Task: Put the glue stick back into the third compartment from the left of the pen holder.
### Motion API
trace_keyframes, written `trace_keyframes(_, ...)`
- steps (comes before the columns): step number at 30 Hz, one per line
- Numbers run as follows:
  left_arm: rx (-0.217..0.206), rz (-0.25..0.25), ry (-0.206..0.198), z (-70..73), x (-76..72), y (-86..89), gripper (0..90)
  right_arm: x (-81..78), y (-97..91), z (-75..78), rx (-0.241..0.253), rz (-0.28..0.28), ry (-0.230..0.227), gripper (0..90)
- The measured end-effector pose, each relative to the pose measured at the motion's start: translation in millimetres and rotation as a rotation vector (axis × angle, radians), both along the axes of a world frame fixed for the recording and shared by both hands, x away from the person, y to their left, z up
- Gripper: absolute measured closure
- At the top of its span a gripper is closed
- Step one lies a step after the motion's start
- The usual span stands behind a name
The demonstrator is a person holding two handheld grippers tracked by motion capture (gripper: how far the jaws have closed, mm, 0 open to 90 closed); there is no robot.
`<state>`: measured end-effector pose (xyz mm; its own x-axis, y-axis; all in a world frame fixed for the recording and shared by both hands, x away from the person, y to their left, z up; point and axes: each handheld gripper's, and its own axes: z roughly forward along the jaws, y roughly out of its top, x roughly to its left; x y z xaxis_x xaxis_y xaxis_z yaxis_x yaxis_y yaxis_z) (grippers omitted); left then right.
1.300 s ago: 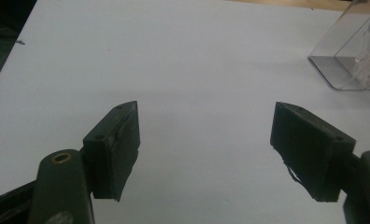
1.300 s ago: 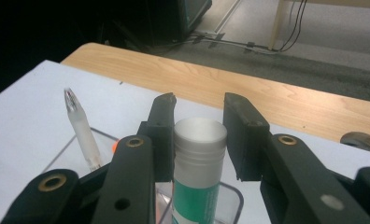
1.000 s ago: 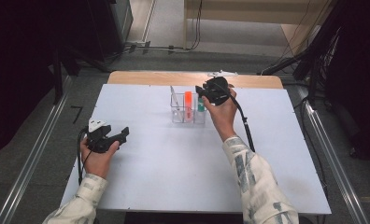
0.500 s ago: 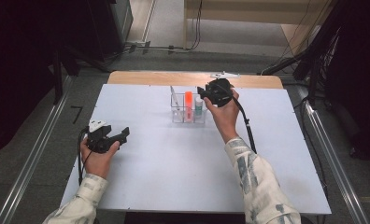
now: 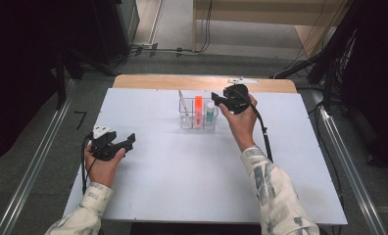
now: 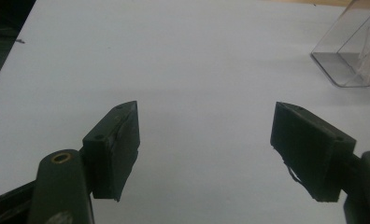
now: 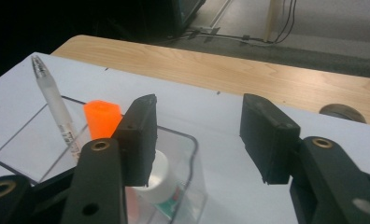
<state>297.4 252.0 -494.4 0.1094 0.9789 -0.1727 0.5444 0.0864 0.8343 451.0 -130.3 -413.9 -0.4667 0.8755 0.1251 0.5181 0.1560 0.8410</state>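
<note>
Right tongs (image 5: 216,99) held up at the far middle of the tabletop (image 5: 182,196), just right of the clear holder (image 5: 198,121). Jaws stand apart and have just been opening; nothing between them. In the right gripper view my tongs (image 7: 197,135) sit above the holder's (image 7: 192,144) near end, one jaw over the white-capped bottle (image 7: 162,179), not touching it as far as I can tell.

Holder stands on the tabletop near its far edge, about midway across. Three things upright in it: pen (image 5: 183,104) at the left, leaning; orange marker (image 5: 198,108) in the middle; bottle (image 5: 210,112) at the right, nearest my right hand (image 5: 238,120). Right gripper view gives the same order: pen (image 7: 54,105), marker (image 7: 101,119), bottle.

Left tongs (image 5: 128,142) low at the near left of the tabletop, well apart from the holder. Jaws wide, empty. In the left gripper view these tongs (image 6: 204,144) look across bare white surface, holder corner (image 6: 346,60) far off at the upper right.

Wooden strip (image 5: 202,82) runs behind the white top.
</note>
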Motion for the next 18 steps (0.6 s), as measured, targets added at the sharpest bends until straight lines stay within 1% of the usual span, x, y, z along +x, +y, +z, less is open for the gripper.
trace_keyframes(8, 0.002, 0.001, 0.002, -0.5, 0.3, -0.6, 24.4, -6.8, -30.2, -7.3, 0.012, -0.033, 0.012, 35.6)
trace_keyframes(12, 0.008, 0.006, 0.007, -1.3, 1.1, -0.8, 24.1, -14.2, -45.1, -14.7, -0.018, -0.054, 0.015, 31.1)
trace_keyframes(15, 0.012, 0.011, 0.008, -1.7, 1.5, -1.1, 23.9, -19.2, -54.2, -20.3, -0.021, -0.056, 0.029, 27.8)
trace_keyframes(18, 0.013, 0.011, 0.009, -1.6, 1.4, -1.1, 23.5, -25.2, -61.0, -25.3, -0.032, -0.046, 0.04, 24.9)
